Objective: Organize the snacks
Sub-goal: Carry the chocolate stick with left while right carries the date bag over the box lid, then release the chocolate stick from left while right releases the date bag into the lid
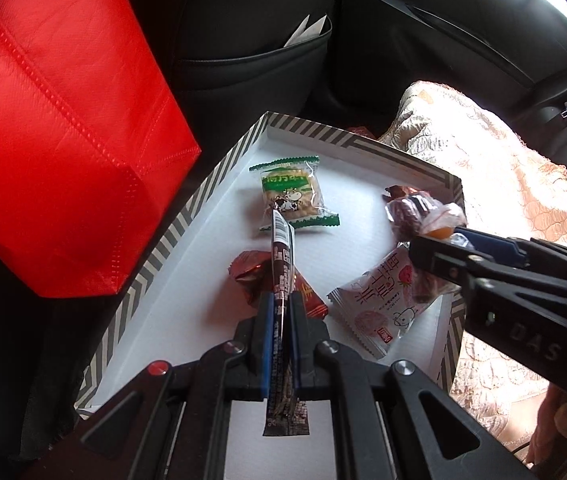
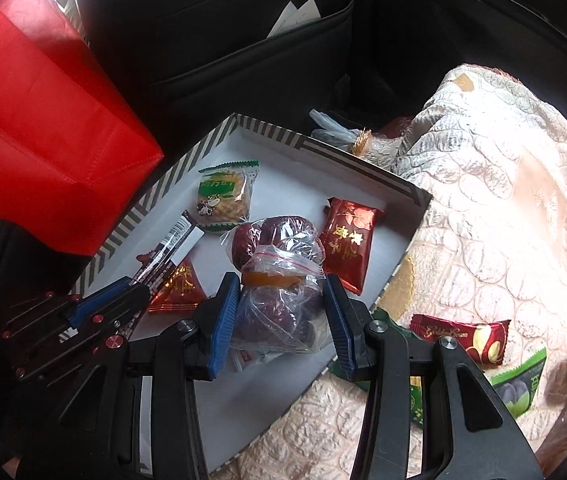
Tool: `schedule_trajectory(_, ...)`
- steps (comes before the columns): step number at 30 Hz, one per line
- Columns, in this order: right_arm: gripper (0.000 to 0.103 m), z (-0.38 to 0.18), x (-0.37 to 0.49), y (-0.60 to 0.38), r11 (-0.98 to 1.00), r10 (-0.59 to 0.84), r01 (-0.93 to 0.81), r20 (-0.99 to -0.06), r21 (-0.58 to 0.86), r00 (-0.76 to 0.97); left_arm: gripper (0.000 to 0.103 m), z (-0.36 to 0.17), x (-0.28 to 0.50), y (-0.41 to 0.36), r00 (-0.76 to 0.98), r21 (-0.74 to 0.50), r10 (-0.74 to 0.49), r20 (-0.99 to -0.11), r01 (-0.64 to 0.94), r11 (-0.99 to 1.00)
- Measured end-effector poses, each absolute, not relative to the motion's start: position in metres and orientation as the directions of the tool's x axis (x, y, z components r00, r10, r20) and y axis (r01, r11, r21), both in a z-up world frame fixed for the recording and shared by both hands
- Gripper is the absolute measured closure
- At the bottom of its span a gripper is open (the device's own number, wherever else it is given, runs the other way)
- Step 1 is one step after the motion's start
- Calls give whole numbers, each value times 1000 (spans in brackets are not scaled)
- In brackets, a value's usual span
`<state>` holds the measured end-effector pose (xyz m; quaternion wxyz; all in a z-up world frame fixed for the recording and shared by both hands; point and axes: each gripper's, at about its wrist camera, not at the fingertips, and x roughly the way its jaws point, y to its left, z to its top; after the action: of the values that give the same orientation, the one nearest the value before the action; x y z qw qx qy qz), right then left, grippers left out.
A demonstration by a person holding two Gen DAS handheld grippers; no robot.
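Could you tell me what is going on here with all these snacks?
A person is sorting snacks into a striped box on a car seat, one gripper in each hand. The left gripper is shut on a dark snack stick held over the box. The right gripper has a clear bag of sweets between its fingers, above the box. Several wrapped snacks already lie inside; more wait on the blanket.

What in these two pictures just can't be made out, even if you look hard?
- Red bag: its contents; both views show only the outside, and the frame edge cuts it off.
- Clear bag: the dark fruits inside blur behind crinkled plastic, right view.
- Pink packet: partly covered by the right gripper, left view.
- Papers in the seat pocket: mostly hidden, too small to read.
- Dark stick packet: print too small, left gripper's fingers cover it.
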<state>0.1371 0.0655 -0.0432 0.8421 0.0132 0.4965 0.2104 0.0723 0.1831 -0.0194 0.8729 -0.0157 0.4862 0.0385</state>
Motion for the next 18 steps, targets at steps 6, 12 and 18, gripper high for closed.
schedule_trajectory(6, 61, -51, 146, 74, 915, 354, -336, -841, 222, 408, 94, -21, 70, 181, 529, 15, 55, -847, -80, 997)
schedule_trajectory(12, 61, -59, 149, 84, 916, 342, -345, -850, 206, 401, 91, -20, 67, 181, 534, 6, 42, -844, -70, 998)
schedule_trajectory(18, 59, -63, 152, 90, 910, 352, -353, -852, 216, 387, 29, -20, 63, 183, 531, -17, 25, -847, -75, 997)
